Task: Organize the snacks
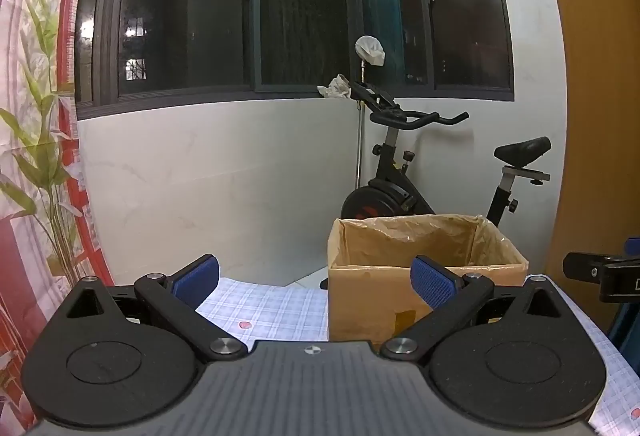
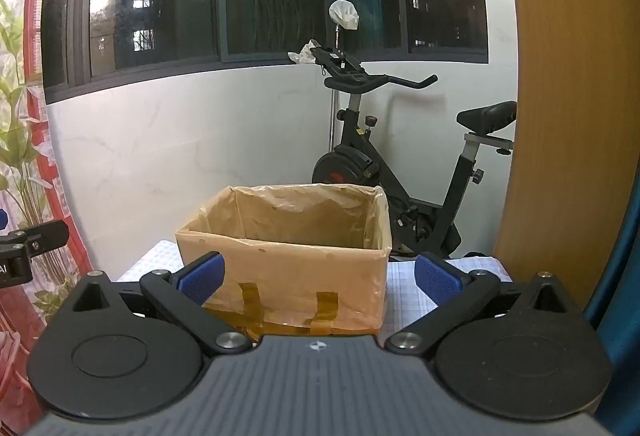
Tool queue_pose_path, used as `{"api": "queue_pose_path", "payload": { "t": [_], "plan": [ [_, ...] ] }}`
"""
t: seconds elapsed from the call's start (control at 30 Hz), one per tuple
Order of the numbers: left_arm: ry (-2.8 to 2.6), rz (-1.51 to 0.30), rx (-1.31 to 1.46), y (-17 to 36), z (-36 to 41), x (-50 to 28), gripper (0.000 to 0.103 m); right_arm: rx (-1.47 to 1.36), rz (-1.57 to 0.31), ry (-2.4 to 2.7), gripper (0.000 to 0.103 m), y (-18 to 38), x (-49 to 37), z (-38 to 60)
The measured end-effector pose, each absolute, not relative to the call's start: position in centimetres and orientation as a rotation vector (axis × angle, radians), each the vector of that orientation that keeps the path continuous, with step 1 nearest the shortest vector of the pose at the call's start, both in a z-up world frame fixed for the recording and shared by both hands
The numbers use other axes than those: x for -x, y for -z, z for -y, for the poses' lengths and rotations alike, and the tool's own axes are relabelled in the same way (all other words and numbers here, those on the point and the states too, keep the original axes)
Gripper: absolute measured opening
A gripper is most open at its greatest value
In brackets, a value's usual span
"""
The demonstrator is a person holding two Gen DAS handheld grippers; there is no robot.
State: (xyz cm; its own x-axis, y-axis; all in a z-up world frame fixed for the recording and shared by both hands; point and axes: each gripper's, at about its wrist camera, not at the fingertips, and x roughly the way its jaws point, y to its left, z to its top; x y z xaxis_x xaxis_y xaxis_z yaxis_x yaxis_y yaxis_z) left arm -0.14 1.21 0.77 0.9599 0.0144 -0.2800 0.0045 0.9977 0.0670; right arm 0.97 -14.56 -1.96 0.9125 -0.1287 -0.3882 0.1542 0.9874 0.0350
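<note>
The left hand-held gripper (image 1: 315, 282) is spread wide with nothing between its blue pads (image 1: 196, 278); the right hand-held gripper (image 2: 318, 278) stands just as wide and empty. Each one's body fills the bottom of its own view and hides the near part of the worktop (image 1: 272, 306), which wears a checked cloth.

A cardboard box (image 2: 304, 264) lined with a thin plastic bag stands on the worktop, ahead of the right hand-held gripper and ahead and to the right of the left one. Its mouth is open, but the near wall blocks the floor of the box in both views, so whether any snacks lie inside cannot be told; no snack shows anywhere on the visible cloth. Brown tape strips on its front are partly cut off by the gripper body.

Behind the box an exercise bike (image 2: 400, 164) stands by the white wall under dark windows (image 1: 188, 8). Its lower frame is hidden by the box, and in the right wrist view its saddle is clipped by a wooden panel (image 2: 568, 96). Something pale, perhaps a cloth, is draped near the handlebars.
</note>
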Motion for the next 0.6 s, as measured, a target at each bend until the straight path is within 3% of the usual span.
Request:
{"api": "queue_pose_path", "payload": {
  "t": [0.6],
  "plan": [
    [-0.013, -0.277, -0.081, -0.6, -0.3, 0.8, 0.103, -0.061, -0.389, 0.147, 0.103, 1.5, -1.0, 14.3]
  ]
}}
